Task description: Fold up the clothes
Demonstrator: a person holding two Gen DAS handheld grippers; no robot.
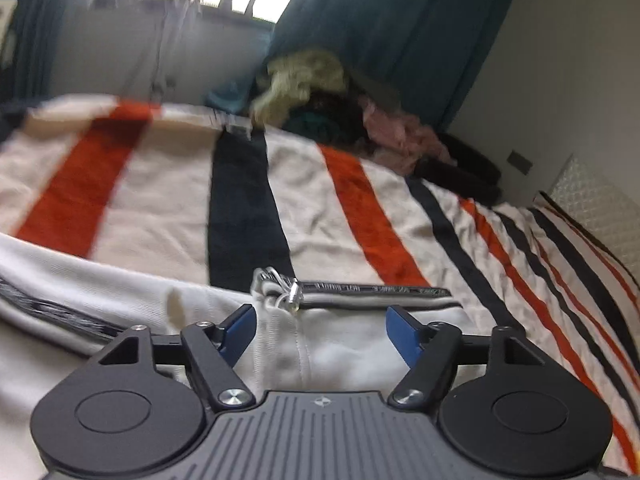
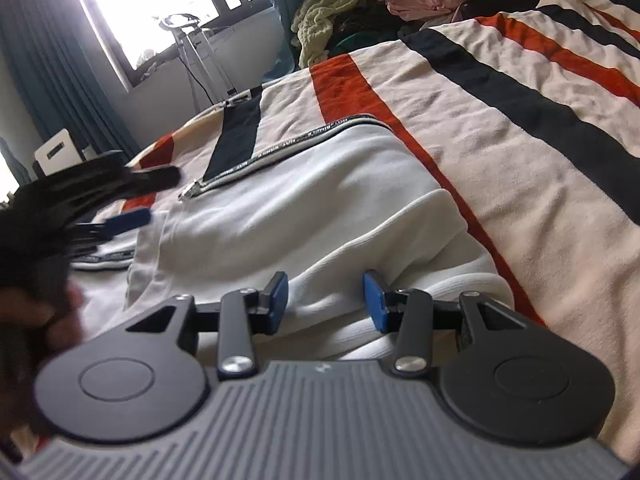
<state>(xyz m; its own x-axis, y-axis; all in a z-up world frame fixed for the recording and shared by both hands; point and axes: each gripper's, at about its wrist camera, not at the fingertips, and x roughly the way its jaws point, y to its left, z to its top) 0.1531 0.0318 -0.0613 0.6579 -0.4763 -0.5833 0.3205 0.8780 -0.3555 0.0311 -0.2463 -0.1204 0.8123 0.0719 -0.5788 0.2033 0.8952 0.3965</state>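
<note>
Under both gaping tools, left tool (image 1: 320, 330) and right tool (image 2: 326, 300), the white garment (image 2: 304, 216) lies unfolded; grasping and folding remain.

Blown-out window (image 2: 132, 4) glare (daylight), motion blur, fisheye-bent edges

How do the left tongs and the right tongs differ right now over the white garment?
The left tongs stand wider apart than the right tongs. The left tongs sit near the zipper pull and the printed zipper band; the right tongs sit over a thick fold of the white garment, away from the zipper. Both point down at the same garment on the striped blanket, with blue pads clear of the fabric and nothing clamped.
</note>
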